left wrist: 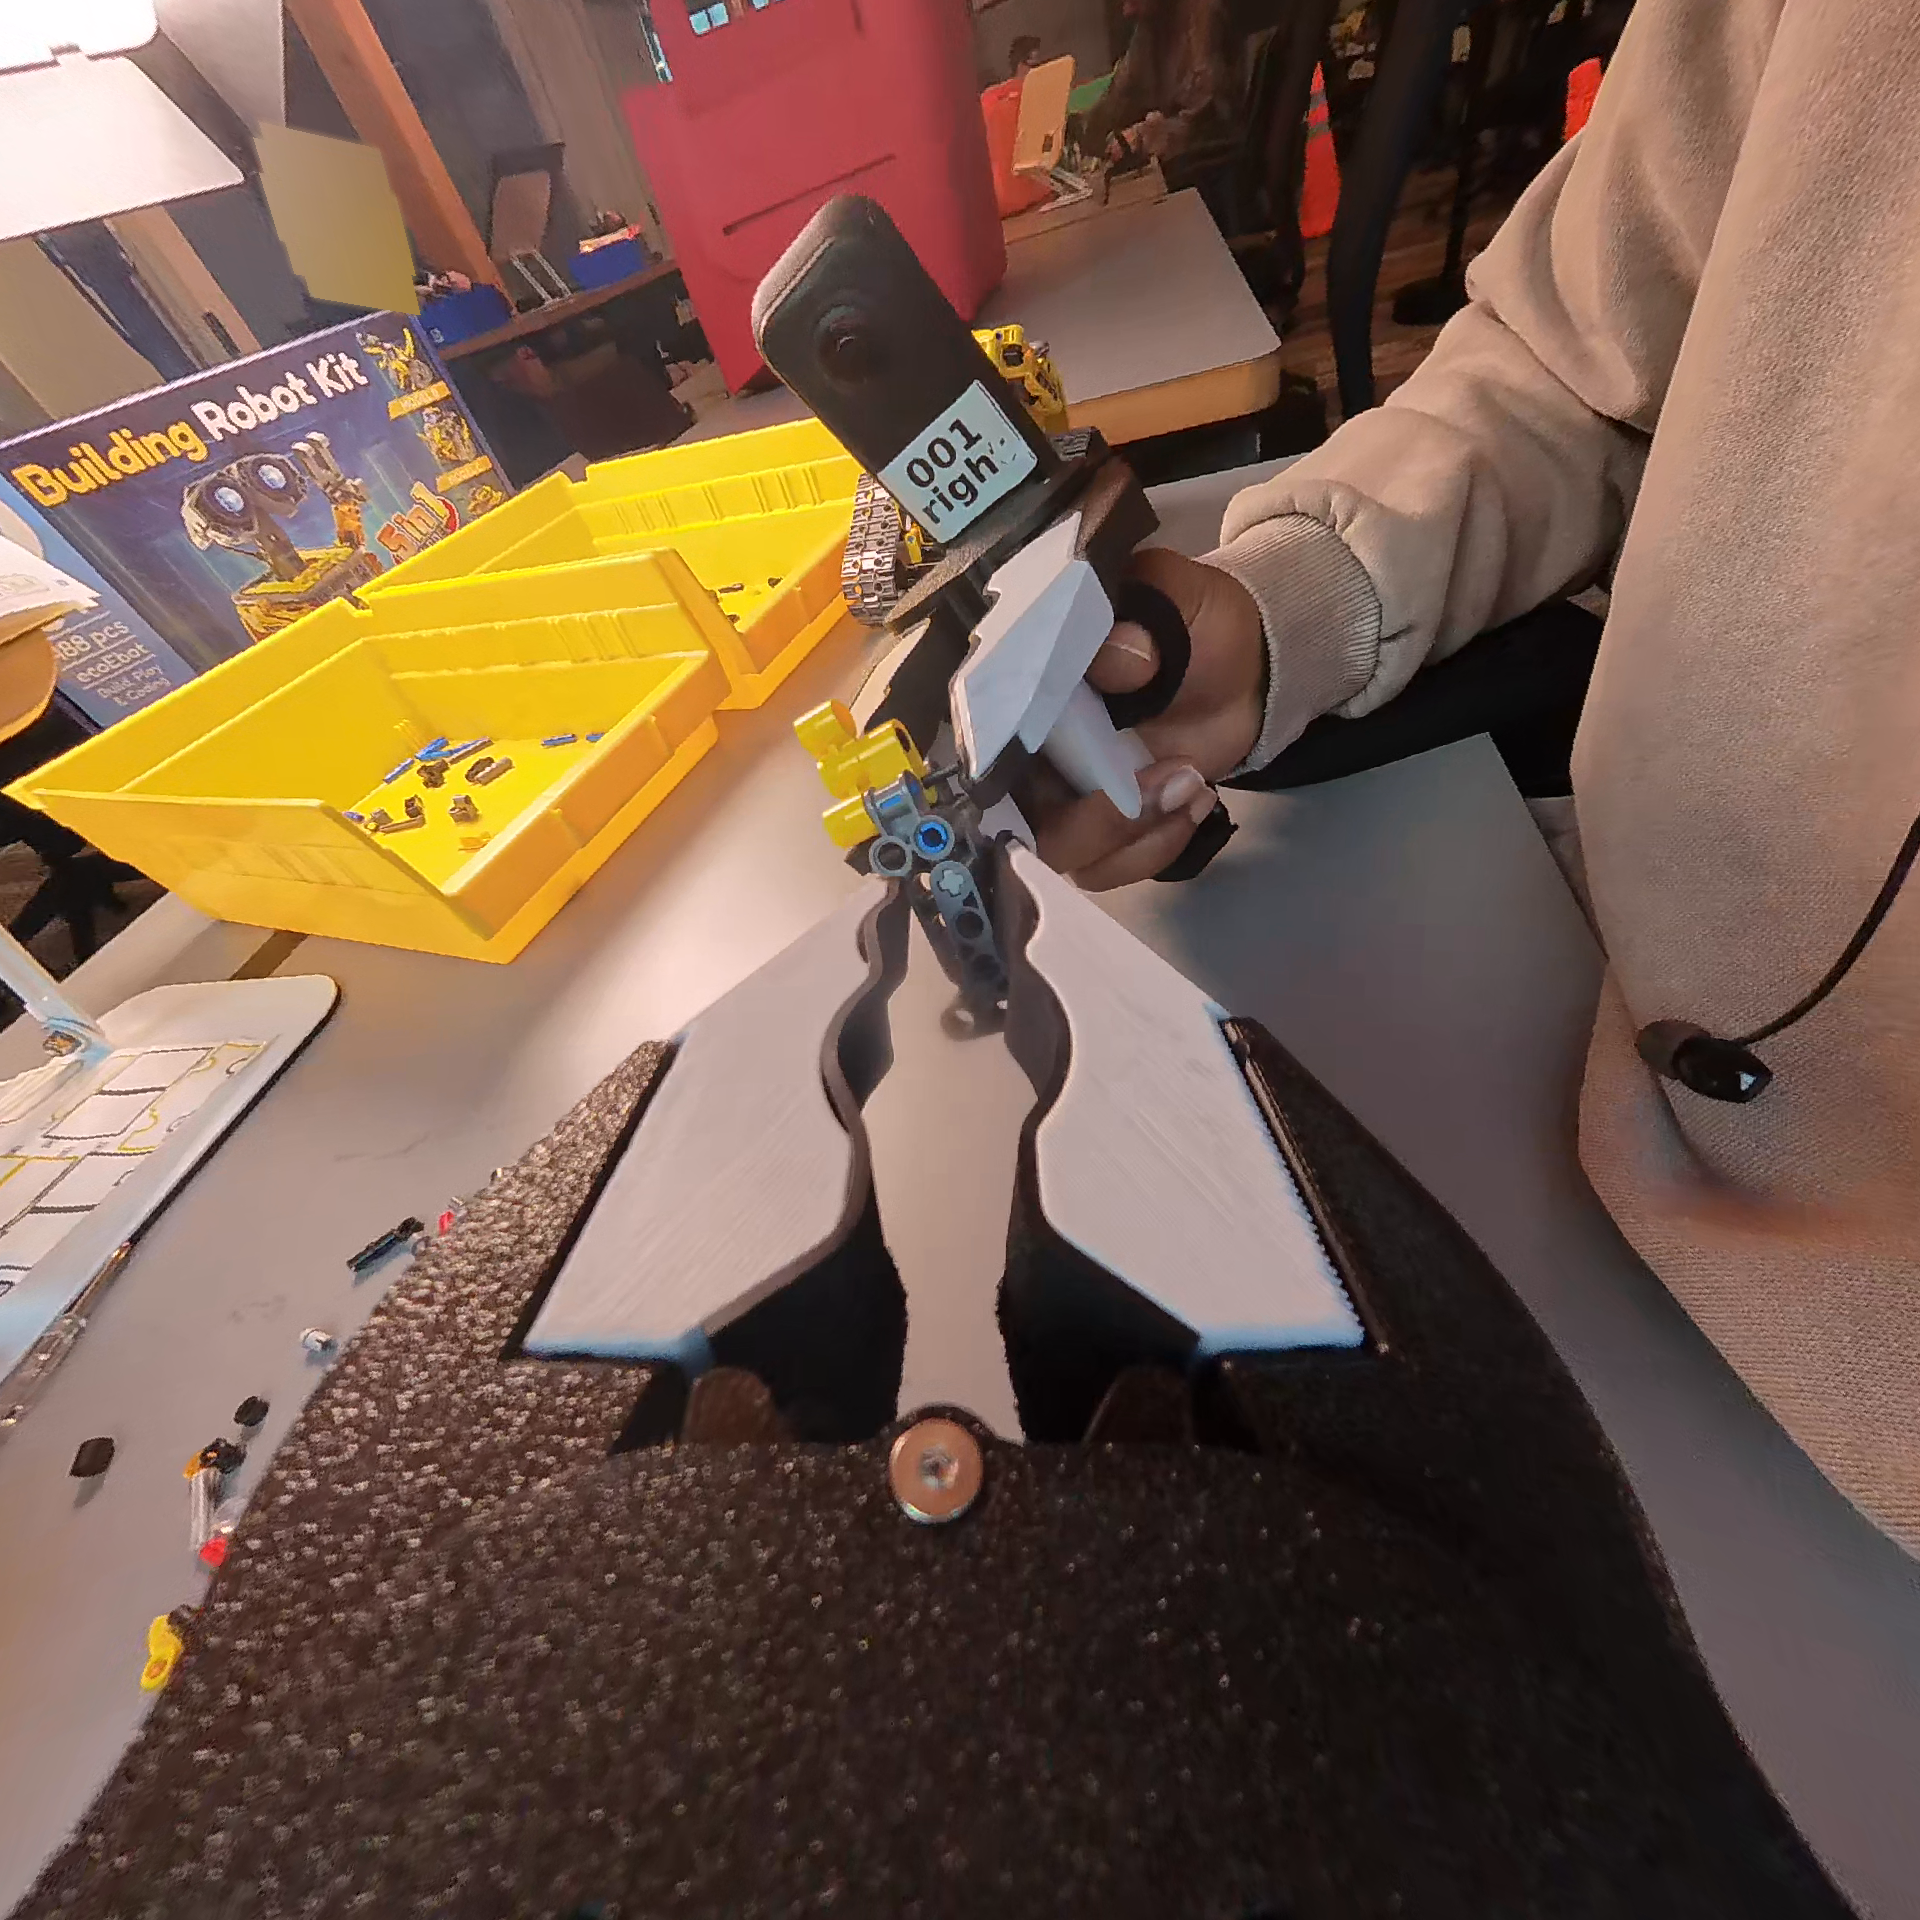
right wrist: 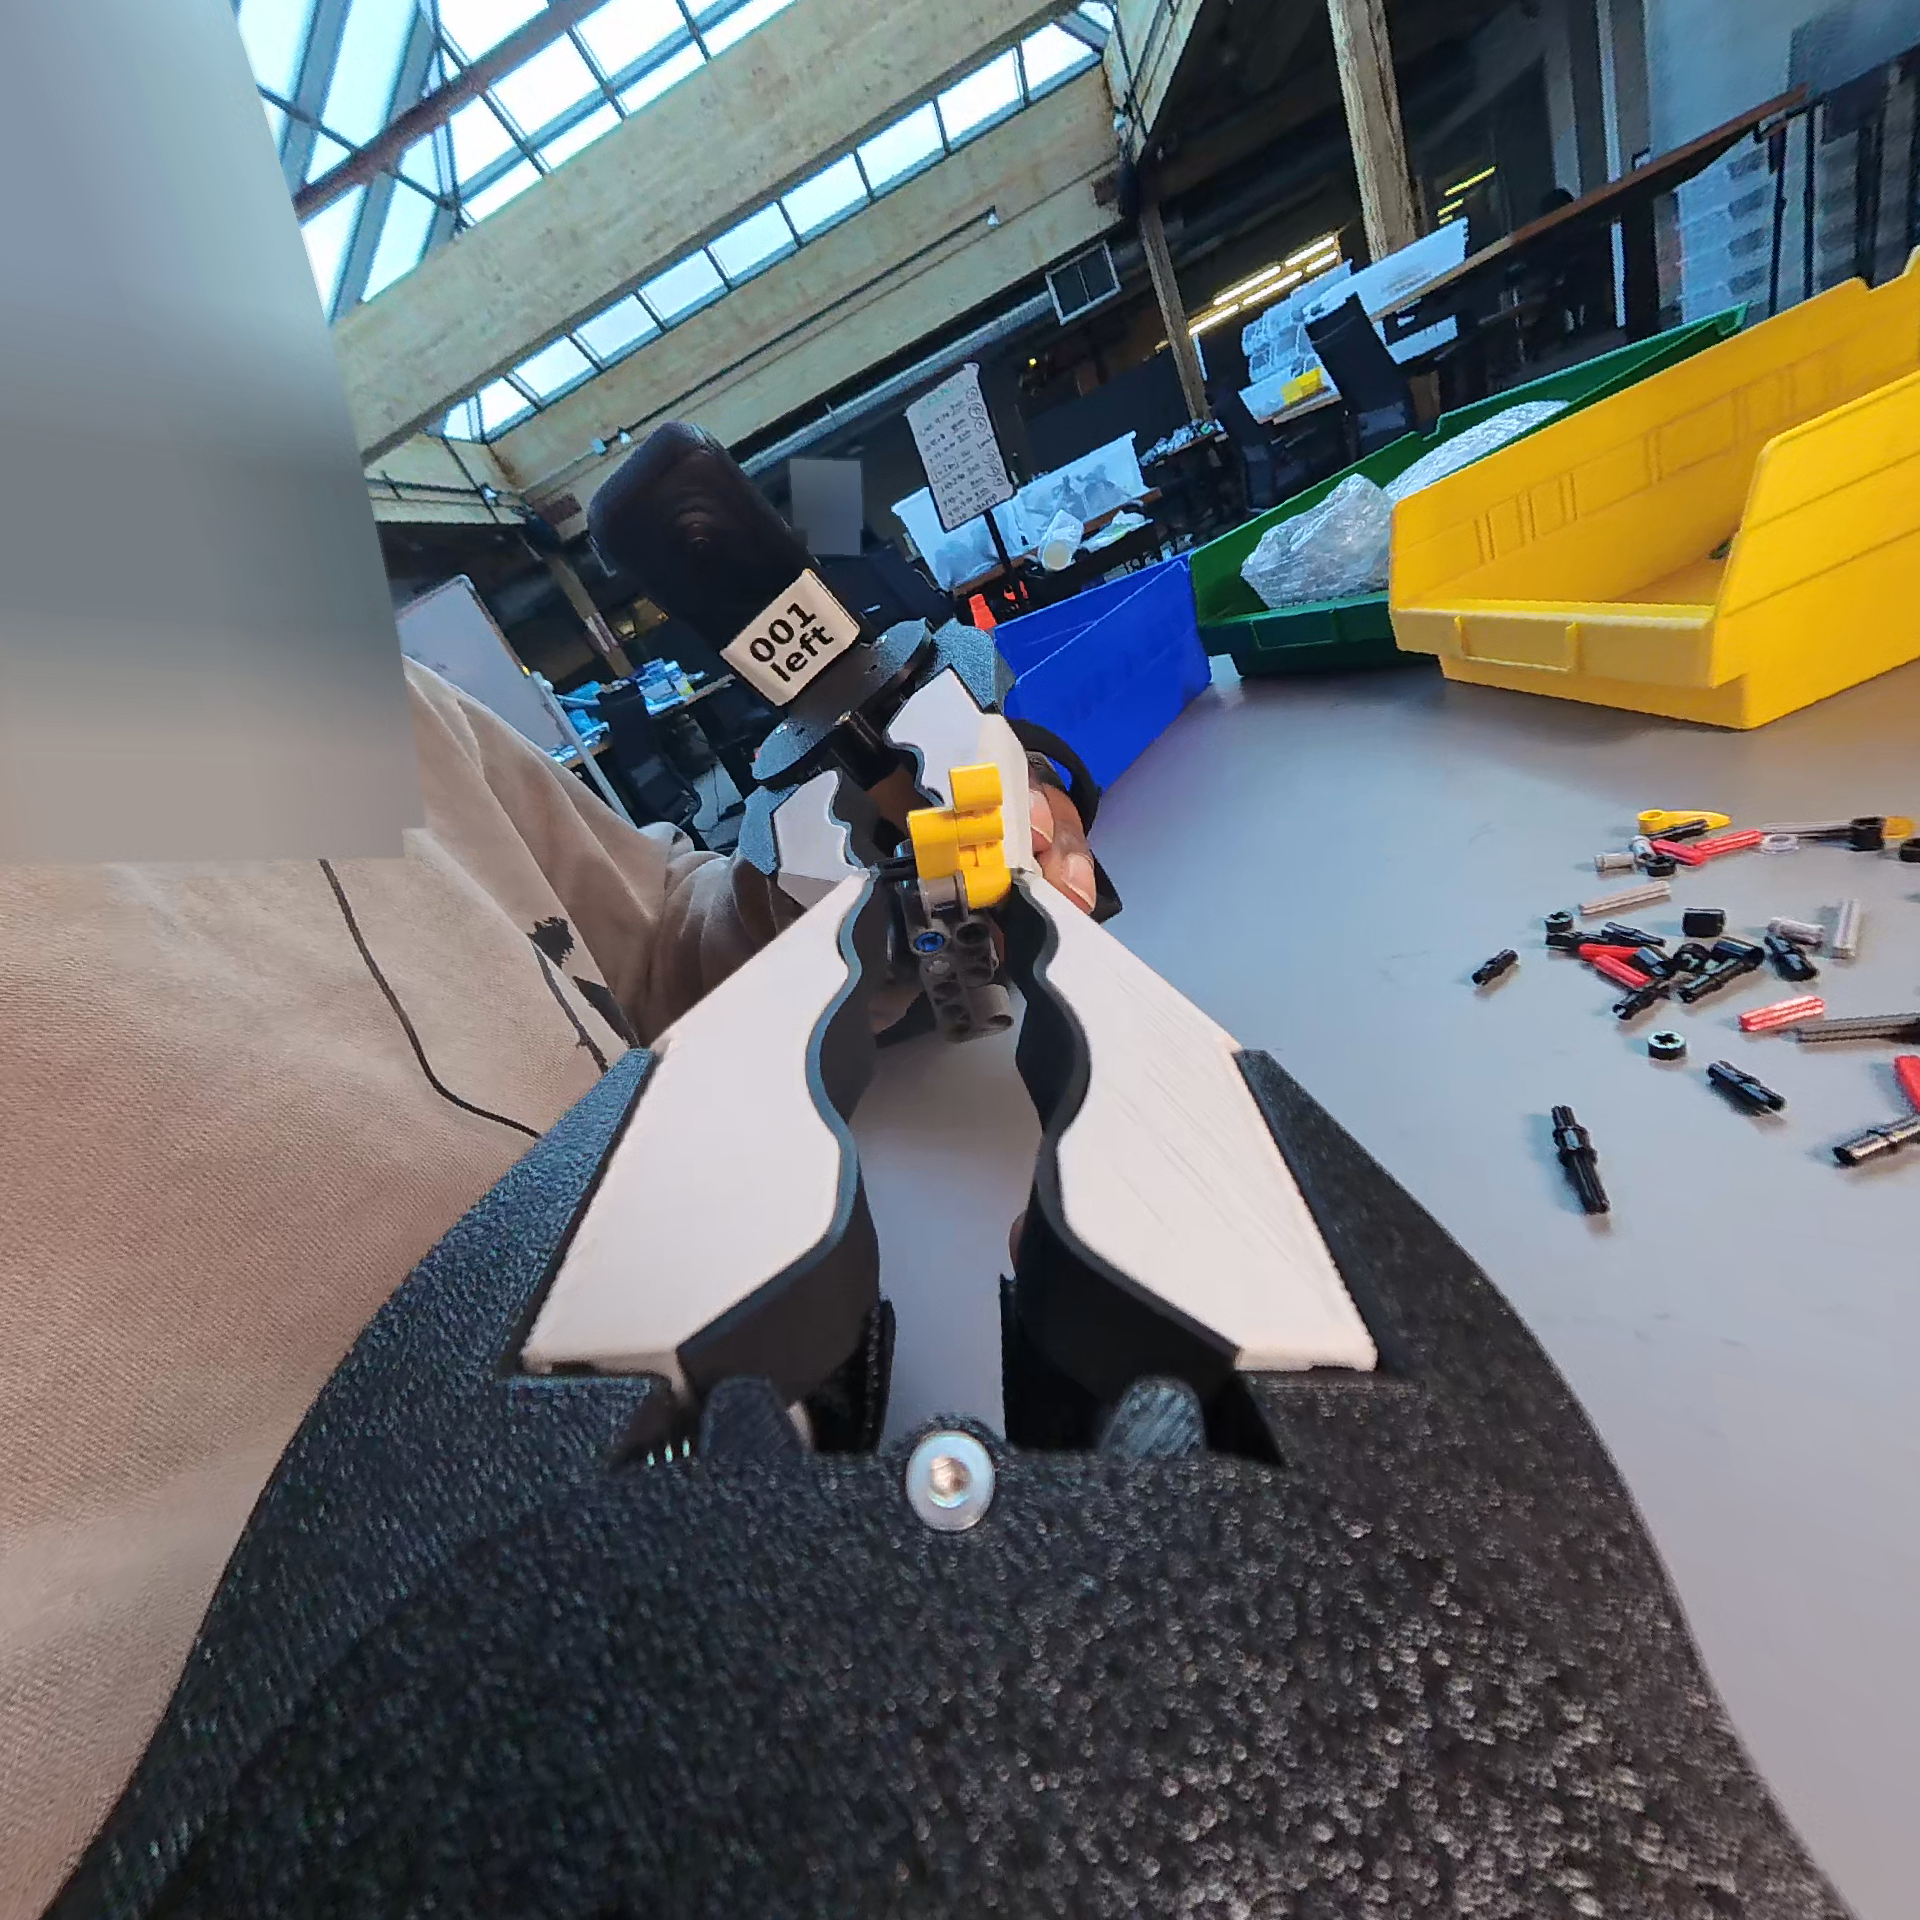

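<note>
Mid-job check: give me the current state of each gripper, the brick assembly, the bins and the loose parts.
left gripper: shut on brick assembly.
right gripper: shut on brick assembly.
brick assembly: held above the table by both grippers.
yellow bins: open, few small parts inside.
loose parts: scattered on the table.

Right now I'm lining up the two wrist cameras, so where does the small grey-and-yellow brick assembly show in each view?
Left wrist view: the brick assembly sits just above centre, at the left gripper fingertips, with the right gripper meeting it from behind.
Right wrist view: it sits centre, slightly above the middle, between the right gripper tips.
Shared landmark: the yellow bin on the grey table.
</note>
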Demonstrator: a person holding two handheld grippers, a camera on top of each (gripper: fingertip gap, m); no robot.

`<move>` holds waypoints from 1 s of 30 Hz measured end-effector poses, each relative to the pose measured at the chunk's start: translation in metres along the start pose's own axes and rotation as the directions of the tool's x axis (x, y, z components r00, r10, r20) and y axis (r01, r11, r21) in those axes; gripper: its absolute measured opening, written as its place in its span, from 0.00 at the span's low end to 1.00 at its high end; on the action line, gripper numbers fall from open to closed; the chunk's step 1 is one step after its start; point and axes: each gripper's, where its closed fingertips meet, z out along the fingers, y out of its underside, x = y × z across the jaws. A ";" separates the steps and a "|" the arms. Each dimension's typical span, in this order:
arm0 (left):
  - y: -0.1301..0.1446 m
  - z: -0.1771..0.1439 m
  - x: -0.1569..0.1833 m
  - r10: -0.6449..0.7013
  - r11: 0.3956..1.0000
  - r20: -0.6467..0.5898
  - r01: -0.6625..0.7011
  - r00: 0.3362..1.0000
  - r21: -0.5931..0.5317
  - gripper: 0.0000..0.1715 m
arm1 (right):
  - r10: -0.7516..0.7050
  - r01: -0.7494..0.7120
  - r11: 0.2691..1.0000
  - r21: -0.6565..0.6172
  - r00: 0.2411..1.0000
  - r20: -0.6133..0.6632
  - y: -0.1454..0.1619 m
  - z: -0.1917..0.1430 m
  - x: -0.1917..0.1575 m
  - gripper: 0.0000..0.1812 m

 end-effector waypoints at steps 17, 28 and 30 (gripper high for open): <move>0.033 0.009 -0.016 0.252 0.949 0.134 -0.217 0.959 -0.229 0.09 | -0.248 0.214 0.958 -0.192 0.954 -0.171 0.003 -0.013 0.022 0.05; 0.054 0.012 -0.030 0.545 0.800 0.193 -0.437 0.816 -0.412 0.09 | -0.179 0.109 0.956 -0.273 0.953 -0.244 0.023 -0.018 0.044 0.04; 0.047 0.011 -0.030 0.419 0.883 0.215 -0.340 0.882 -0.324 0.13 | -0.197 0.140 0.962 -0.236 0.951 -0.239 0.016 -0.019 0.043 0.03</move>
